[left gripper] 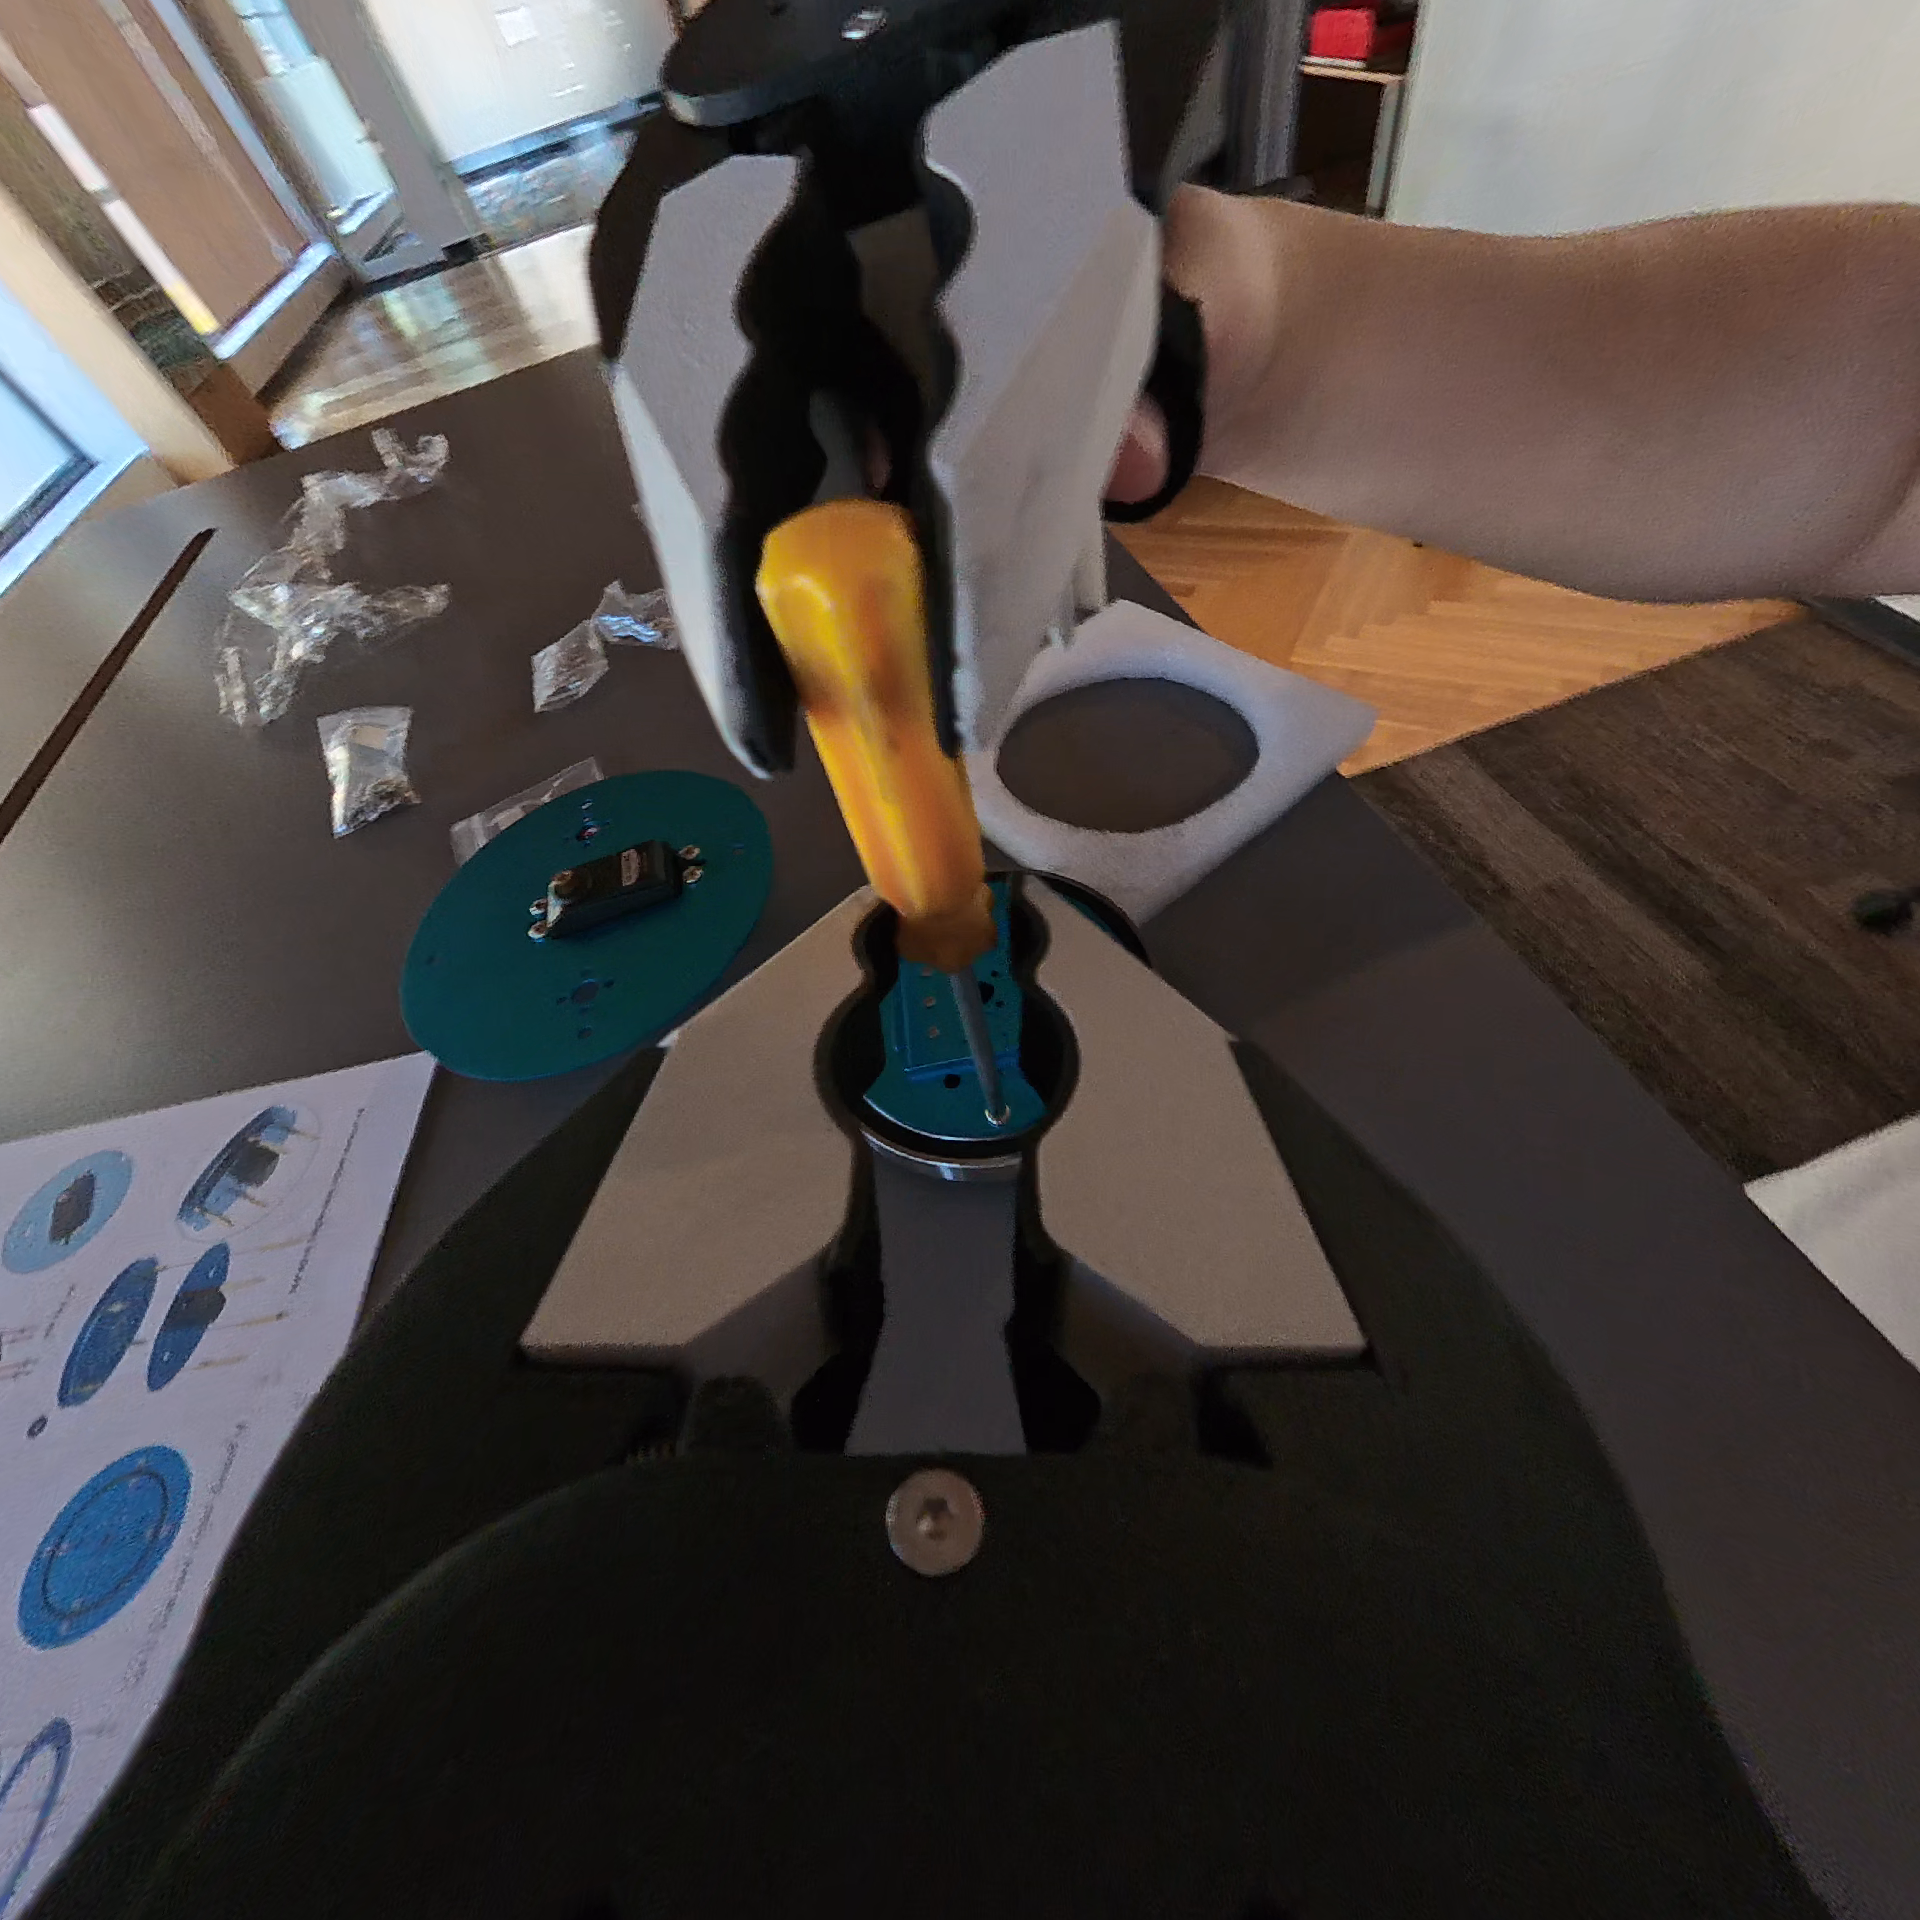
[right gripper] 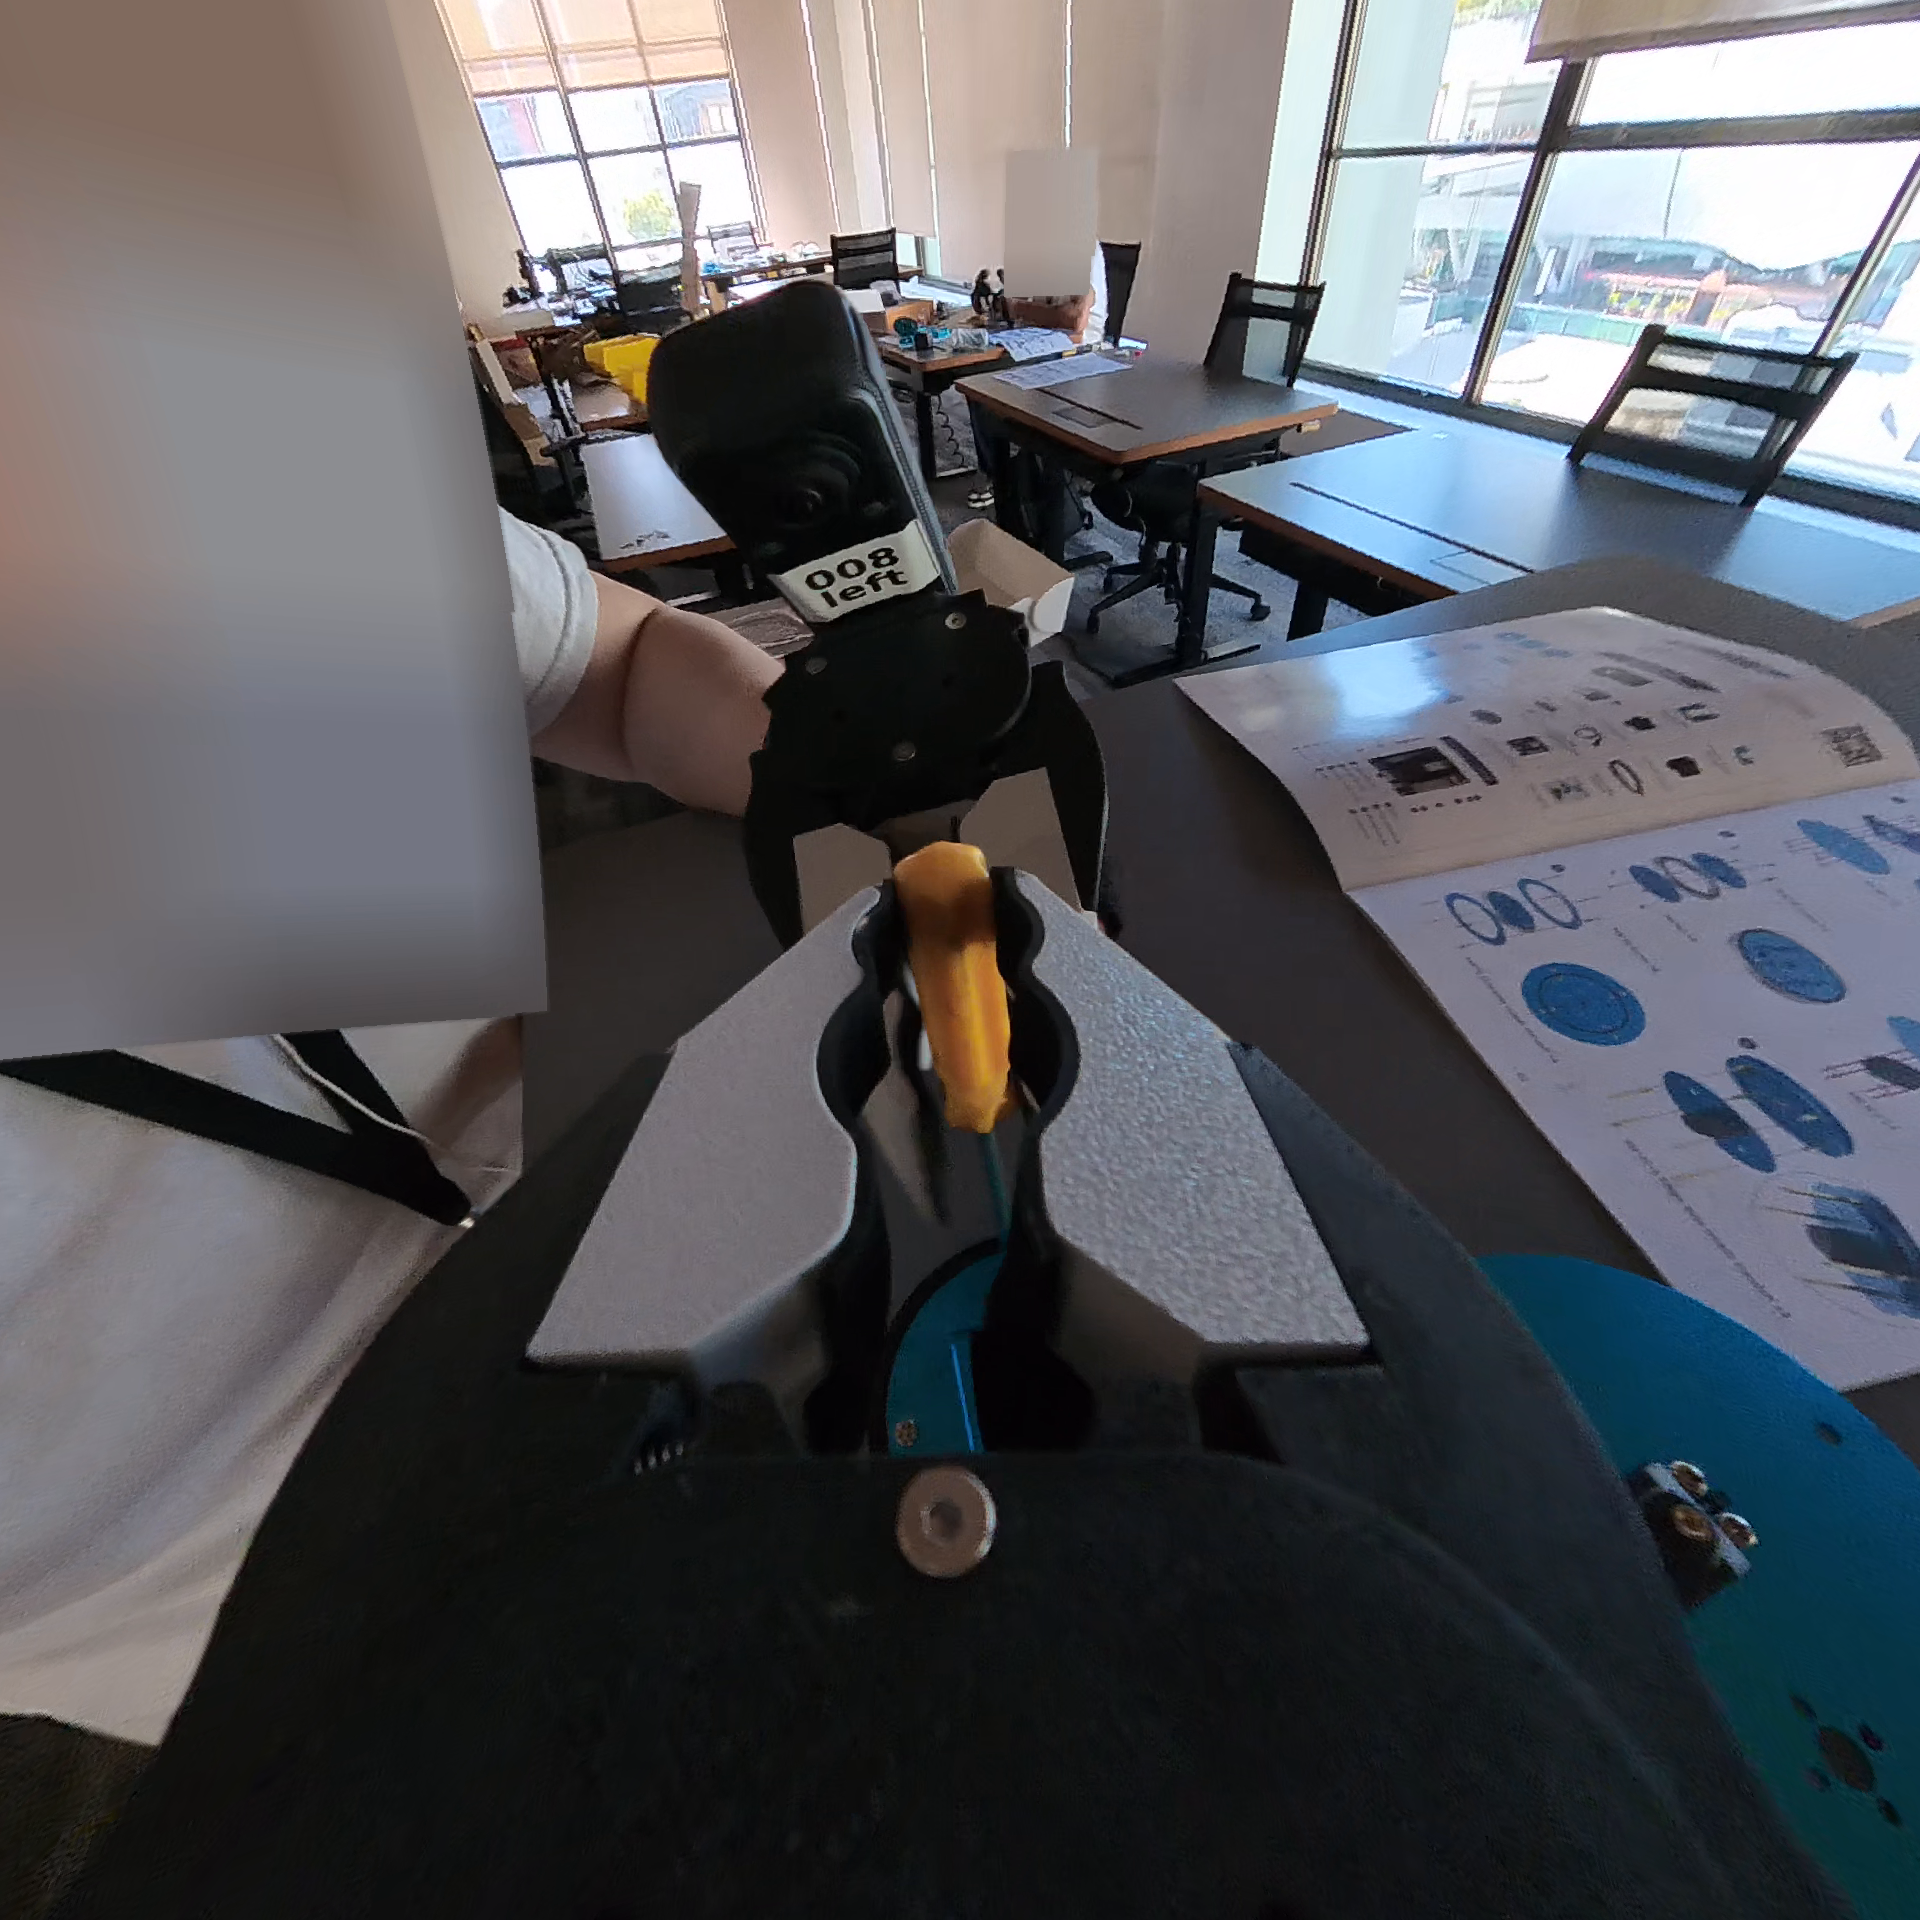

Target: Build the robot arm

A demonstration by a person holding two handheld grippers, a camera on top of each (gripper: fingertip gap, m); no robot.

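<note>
1. Teal metal sits between the fingers of the left gripper (left gripper: 951, 1049): a round teal assembly (left gripper: 951, 1101) with a drilled upright bracket on it, pinched at its rim by the two narrowly parted fingers.
2. Straight ahead of that gripper, the steel tip of an orange-handled screwdriver (left gripper: 883, 758) rests on the assembly's top face.
3. Above and beyond, the right gripper (left gripper: 847, 634) comes down from the far side, its fingers pressed against the screwdriver's handle; in the right wrist view the handle (right gripper: 961, 1008) is clamped between the right gripper's (right gripper: 951, 956) fingers, with the left gripper (right gripper: 925, 821) facing it just beyond.
4. Left of the left gripper lies a teal disc (left gripper: 587, 925) carrying a black servo (left gripper: 613, 883), and nearer, a printed instruction sheet (left gripper: 135, 1382).
5. Right of it and farther off lies a white foam square (left gripper: 1174, 748) with a round cut-out.
6. Farthest left, clear plastic bags (left gripper: 332, 582) lie scattered on the dark table (left gripper: 208, 935).
</note>
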